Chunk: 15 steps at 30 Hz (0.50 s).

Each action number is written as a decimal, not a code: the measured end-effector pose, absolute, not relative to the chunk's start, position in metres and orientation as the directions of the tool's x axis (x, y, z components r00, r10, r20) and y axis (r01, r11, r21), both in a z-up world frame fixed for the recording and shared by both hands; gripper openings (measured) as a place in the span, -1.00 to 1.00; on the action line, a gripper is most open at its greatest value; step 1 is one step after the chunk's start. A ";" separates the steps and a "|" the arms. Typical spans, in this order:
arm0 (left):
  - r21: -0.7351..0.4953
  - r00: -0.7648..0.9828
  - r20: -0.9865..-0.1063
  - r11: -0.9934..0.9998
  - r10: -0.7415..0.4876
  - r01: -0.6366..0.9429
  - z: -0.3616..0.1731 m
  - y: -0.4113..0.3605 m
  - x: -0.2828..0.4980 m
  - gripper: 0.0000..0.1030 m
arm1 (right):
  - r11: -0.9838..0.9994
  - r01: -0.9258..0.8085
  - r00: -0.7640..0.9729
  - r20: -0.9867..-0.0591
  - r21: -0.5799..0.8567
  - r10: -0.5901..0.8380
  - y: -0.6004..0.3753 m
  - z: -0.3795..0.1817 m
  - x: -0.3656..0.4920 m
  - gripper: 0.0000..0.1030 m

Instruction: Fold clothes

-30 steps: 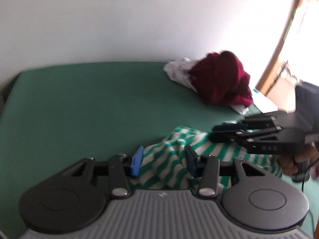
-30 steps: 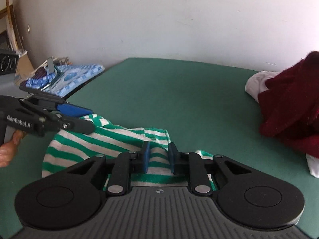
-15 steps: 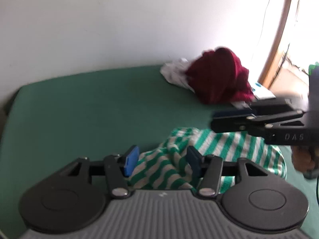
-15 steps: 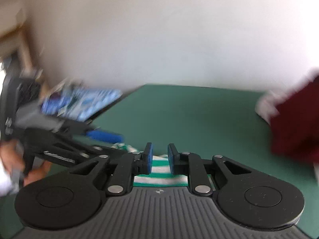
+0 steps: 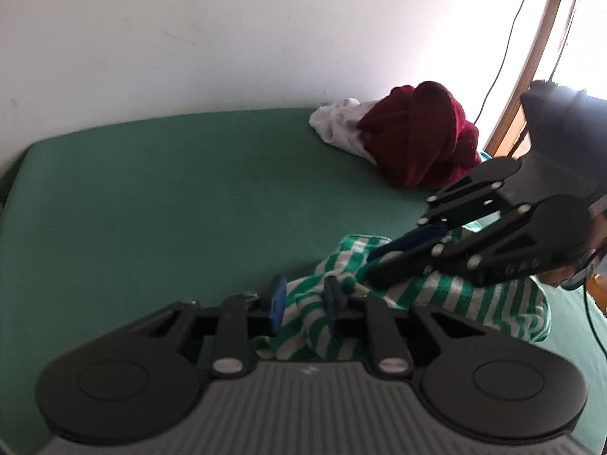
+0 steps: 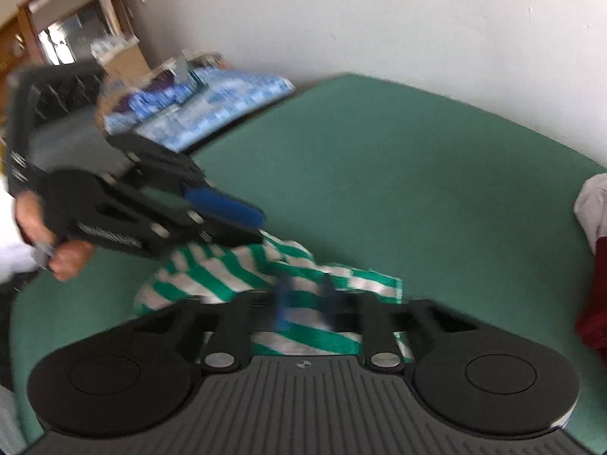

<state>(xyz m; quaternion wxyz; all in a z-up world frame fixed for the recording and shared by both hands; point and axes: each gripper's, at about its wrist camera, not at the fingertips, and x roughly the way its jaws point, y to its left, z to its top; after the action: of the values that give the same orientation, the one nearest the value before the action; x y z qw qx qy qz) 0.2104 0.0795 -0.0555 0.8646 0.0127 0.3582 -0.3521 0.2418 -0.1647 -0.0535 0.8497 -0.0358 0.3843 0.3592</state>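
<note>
- Now on the green bed cover (image 5: 159,197): green-and-white striped garment (image 5: 474,303), bunched in a heap close to both grippers, well apart from the other clothes.
- Left gripper (image 5: 303,299): jaws closing, blue pads (image 5: 279,303) narrow with a fold of the striped cloth bunched between them and pressed on both sides.
- Same left gripper seen from the right wrist view (image 6: 242,227), slanting down onto the upper left edge of the garment (image 6: 212,276); blue pad above, black finger below, cloth coming out at the tip.
- Right gripper (image 6: 303,303): jaws closing, blurred in its own view, striped cloth lying across the narrow gap between the pads; whether the pads actually pinch it cannot be told there.
- Right gripper from the left wrist view (image 5: 383,261): fingers close together, tips down in the striped cloth.
- Writing: pale raised lettering on the side of each gripper body, too blurred in both views to read; small pale mark at the middle of each ribbed grey camera housing, not legible.
- Dark red garment (image 5: 421,140) piled on a white one (image 5: 341,129) at the far right of the cover, by the wall (image 5: 189,38).
- Hand (image 6: 64,258) gripping the left gripper's handle, white sleeve beside it.
- Blue patterned cloth (image 6: 212,102) beyond the far left edge of the cover.
</note>
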 end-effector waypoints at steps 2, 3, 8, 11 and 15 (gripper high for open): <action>-0.239 0.517 -0.610 0.762 -0.600 0.601 -0.051 0.086 0.204 -0.49 | 0.727 -0.662 0.470 -0.656 0.181 0.591 -0.166 -0.041 0.224 -0.83; -0.245 0.530 -0.602 0.770 -0.597 0.589 -0.050 0.091 0.201 -0.39 | 0.717 -0.674 0.479 -0.634 0.177 0.607 -0.168 -0.032 0.212 -0.83; -0.148 0.538 -0.679 0.811 -0.499 0.565 -0.066 0.091 0.192 -0.51 | 0.777 -0.622 0.534 -0.675 0.094 0.509 -0.176 -0.044 0.191 -0.84; -0.172 0.550 -0.658 0.813 -0.515 0.556 -0.059 0.098 0.182 -0.50 | 0.810 -0.568 0.579 -0.629 0.145 0.518 -0.178 -0.051 0.189 -0.81; -0.189 0.640 -0.563 0.836 -0.522 0.516 -0.036 0.113 0.163 0.27 | 0.833 -0.498 0.668 -0.505 0.243 0.547 -0.186 -0.035 0.185 -0.38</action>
<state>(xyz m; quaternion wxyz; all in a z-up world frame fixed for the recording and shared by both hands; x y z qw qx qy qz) 0.1634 0.1126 -0.0365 0.9056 -0.0051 0.3126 -0.2867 0.1848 -0.1862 -0.0351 0.9122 0.0423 0.2902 0.2862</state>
